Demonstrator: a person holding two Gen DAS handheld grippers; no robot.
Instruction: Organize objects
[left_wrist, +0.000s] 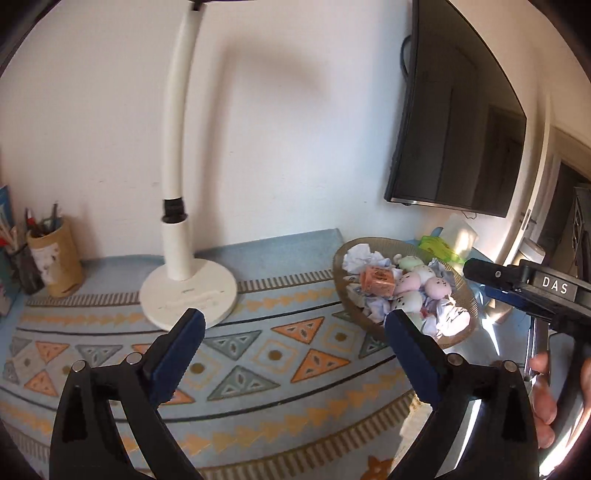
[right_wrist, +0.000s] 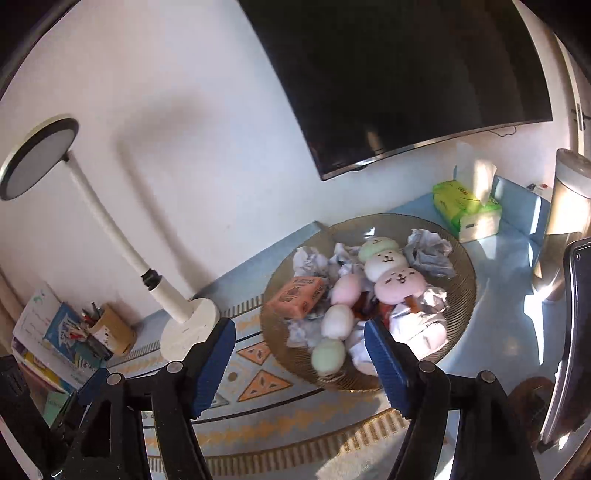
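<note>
A brown glass bowl (right_wrist: 465, 273) on the patterned mat holds crumpled paper (right_wrist: 428, 251), an orange box (right_wrist: 299, 297), a stack of plush faces in green, white and pink (right_wrist: 400, 284), and a row of pastel egg-shaped plush balls (right_wrist: 337, 321). My right gripper (right_wrist: 297, 326) stands open just in front of the bowl's near rim, nothing between its blue pads. In the left wrist view the same bowl (left_wrist: 338, 266) sits at the right. My left gripper (left_wrist: 294, 315) is wide open over the mat, its right pad close to the bowl's edge, holding nothing.
A white desk lamp (left_wrist: 188, 291) stands left of the bowl, with a pencil cup (left_wrist: 55, 258) further left by the wall. Behind the bowl sits a green tissue box (right_wrist: 467, 206); a silver cylinder (right_wrist: 565, 206) is at the right. A dark screen (left_wrist: 454, 129) hangs on the wall.
</note>
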